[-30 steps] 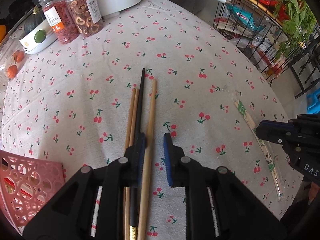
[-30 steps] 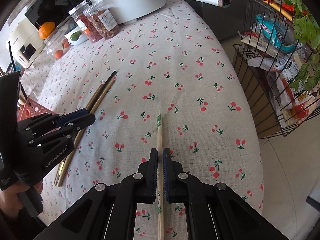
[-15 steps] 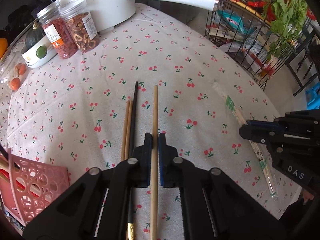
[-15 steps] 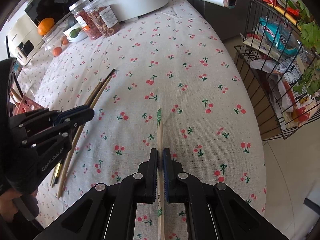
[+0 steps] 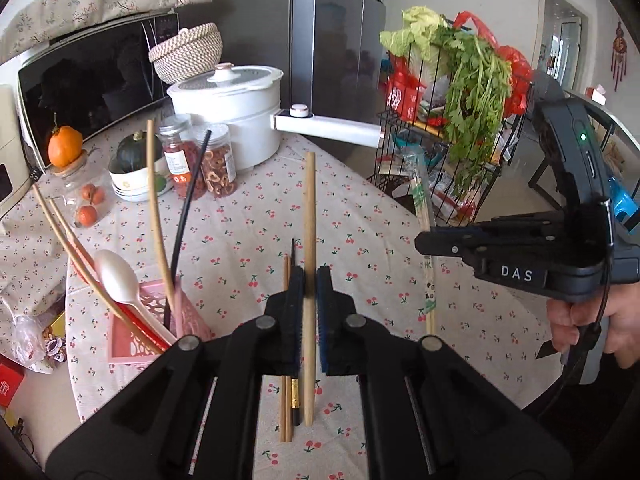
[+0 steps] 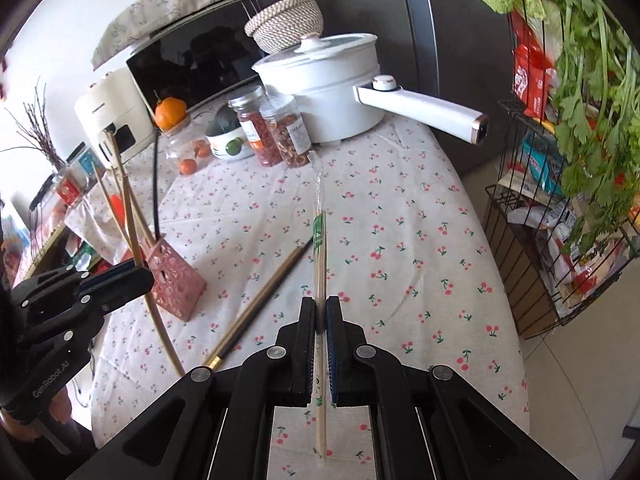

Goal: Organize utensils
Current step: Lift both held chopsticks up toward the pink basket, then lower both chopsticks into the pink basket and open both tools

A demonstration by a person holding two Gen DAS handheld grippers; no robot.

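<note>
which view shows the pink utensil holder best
The left wrist view: the pink utensil holder sits near, its open top showing with a white spoon and chopsticks inside. The right wrist view shows it smaller and from the side, its top partly hidden behind the left gripper.

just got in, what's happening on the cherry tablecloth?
A person is sorting utensils with a handheld tool in each hand. The left tool is shut on a single wooden chopstick, held above the table. The right tool is shut on a plastic-wrapped pair of chopsticks. A few more chopsticks lie on the tablecloth. The pink holder already has chopsticks and a white spoon in it.
</note>
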